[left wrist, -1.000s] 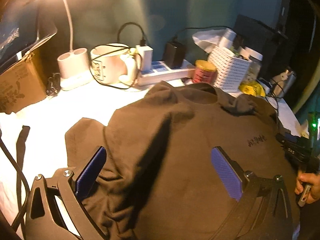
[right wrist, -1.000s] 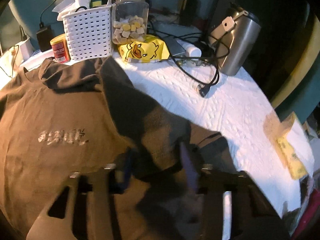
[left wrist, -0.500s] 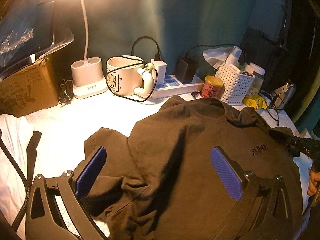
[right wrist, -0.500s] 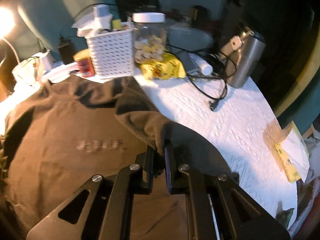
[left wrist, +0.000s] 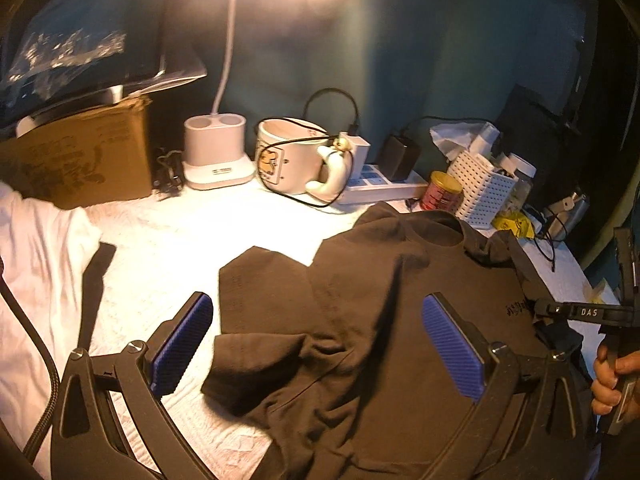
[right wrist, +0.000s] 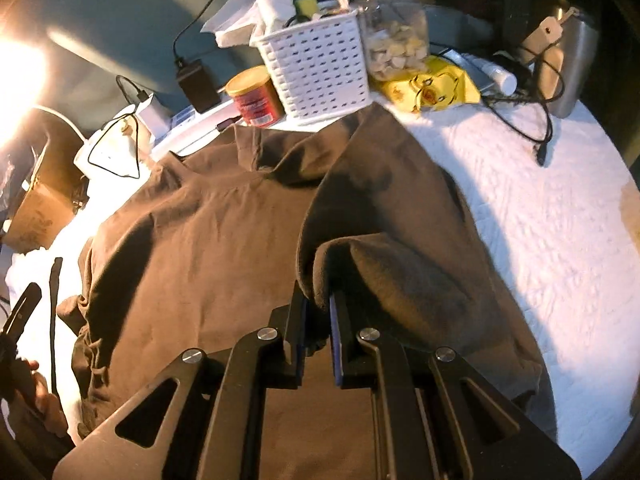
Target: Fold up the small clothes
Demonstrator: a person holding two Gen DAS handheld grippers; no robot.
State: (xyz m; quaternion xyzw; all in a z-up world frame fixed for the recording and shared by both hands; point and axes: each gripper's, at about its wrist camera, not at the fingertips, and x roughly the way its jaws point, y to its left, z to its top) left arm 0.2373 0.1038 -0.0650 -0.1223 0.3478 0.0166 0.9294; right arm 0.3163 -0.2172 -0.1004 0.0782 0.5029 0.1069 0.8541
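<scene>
Between my right gripper's (right wrist: 318, 320) nearly closed jaws sits a fold of the brown T-shirt's (right wrist: 224, 240) sleeve — pinched and lifted into a hump just ahead of the pads; they've just been closing on it. Rest of the shirt lies spread on the white tablecloth (right wrist: 540, 220), mostly to the left of that tool, collar toward the far side by the white basket (right wrist: 320, 72), red tin (right wrist: 256, 98) and snack jar (right wrist: 394, 40). My left gripper (left wrist: 316, 344) hovers w/ jaws wide apart, holding nothing — the shirt's crumpled left side lies below and between its blue pads (left wrist: 452, 348). Beyond it: mug (left wrist: 296, 156), lamp base (left wrist: 216, 152), cardboard box (left wrist: 80, 156). At its right edge a hand (left wrist: 612, 380) grips the other tool's handle.
</scene>
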